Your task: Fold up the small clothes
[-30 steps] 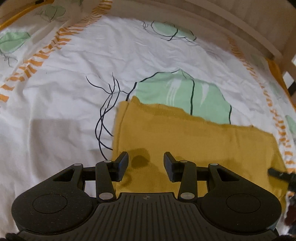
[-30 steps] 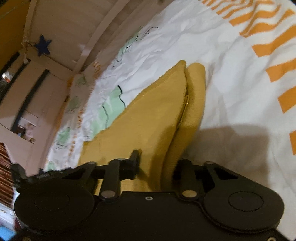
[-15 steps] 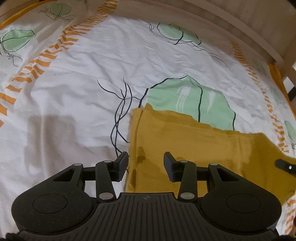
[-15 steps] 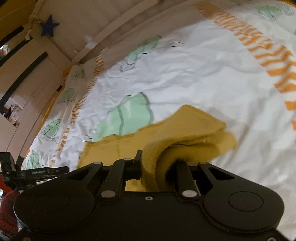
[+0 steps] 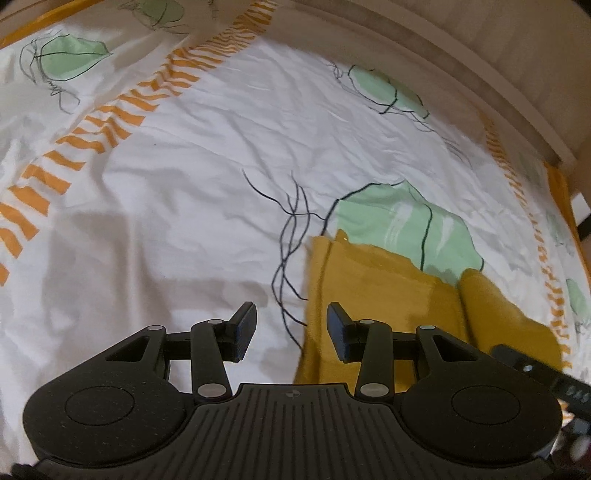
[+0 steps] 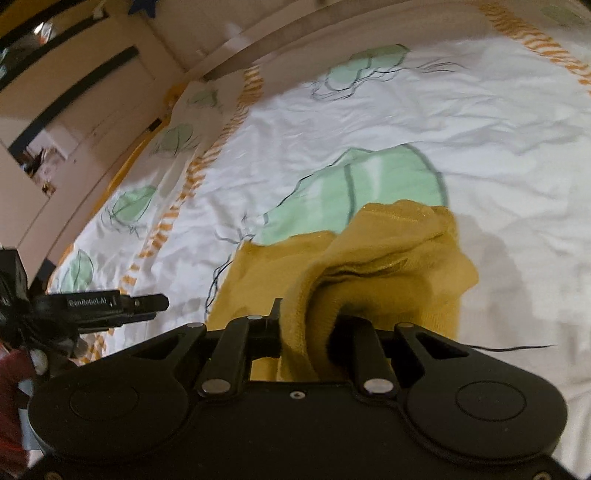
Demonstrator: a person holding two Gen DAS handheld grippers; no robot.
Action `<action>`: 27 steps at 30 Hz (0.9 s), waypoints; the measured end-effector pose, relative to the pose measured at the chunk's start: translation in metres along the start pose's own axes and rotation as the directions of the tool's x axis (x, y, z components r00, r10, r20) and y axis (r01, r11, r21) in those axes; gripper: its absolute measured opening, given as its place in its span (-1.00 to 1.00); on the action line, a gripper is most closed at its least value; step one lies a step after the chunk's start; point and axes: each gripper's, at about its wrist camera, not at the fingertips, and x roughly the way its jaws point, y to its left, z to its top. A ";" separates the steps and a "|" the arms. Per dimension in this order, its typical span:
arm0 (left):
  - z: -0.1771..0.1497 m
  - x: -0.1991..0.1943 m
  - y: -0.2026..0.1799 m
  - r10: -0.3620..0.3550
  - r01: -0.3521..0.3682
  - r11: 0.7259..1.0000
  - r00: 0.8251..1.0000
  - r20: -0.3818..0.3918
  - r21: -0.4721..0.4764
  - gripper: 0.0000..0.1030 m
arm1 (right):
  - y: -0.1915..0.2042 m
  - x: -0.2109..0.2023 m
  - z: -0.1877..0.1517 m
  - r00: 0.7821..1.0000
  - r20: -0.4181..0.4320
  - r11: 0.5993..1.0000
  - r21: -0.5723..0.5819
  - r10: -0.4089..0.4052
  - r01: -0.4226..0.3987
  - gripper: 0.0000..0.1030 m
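White bedsheet [image 5: 192, 206] with green leaf prints, orange dashed stripes, spread ahead of and beneath jaws. Pale wooden bed rail [image 5: 461, 59] beyond. Blue star [image 6: 146, 5] far upper left.

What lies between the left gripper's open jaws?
In the left wrist view, the left gripper frames bare white patterned bedsheet; the mustard-yellow knitted garment's edge starts beside its right jaw.
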 end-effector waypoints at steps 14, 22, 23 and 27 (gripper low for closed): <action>0.002 -0.003 0.010 -0.040 0.039 0.999 0.999 -0.008 -0.020 -0.20 | 0.064 0.048 -0.027 0.987 -0.015 0.961 -0.231 -0.161 0.153 -0.51; 0.003 -0.005 0.017 -0.046 0.046 0.998 0.999 -0.004 -0.042 -0.20 | 0.085 0.061 -0.033 0.982 -0.007 0.937 -0.299 -0.191 0.180 -0.51; 0.004 -0.005 0.018 -0.044 0.044 0.998 0.999 -0.004 -0.043 -0.20 | 0.087 0.064 -0.034 0.981 -0.010 0.933 -0.310 -0.193 0.180 -0.50; 0.004 -0.006 0.023 -0.039 0.039 0.998 0.999 -0.006 -0.047 -0.20 | 0.094 0.073 -0.038 0.979 -0.016 0.924 -0.334 -0.204 0.187 -0.29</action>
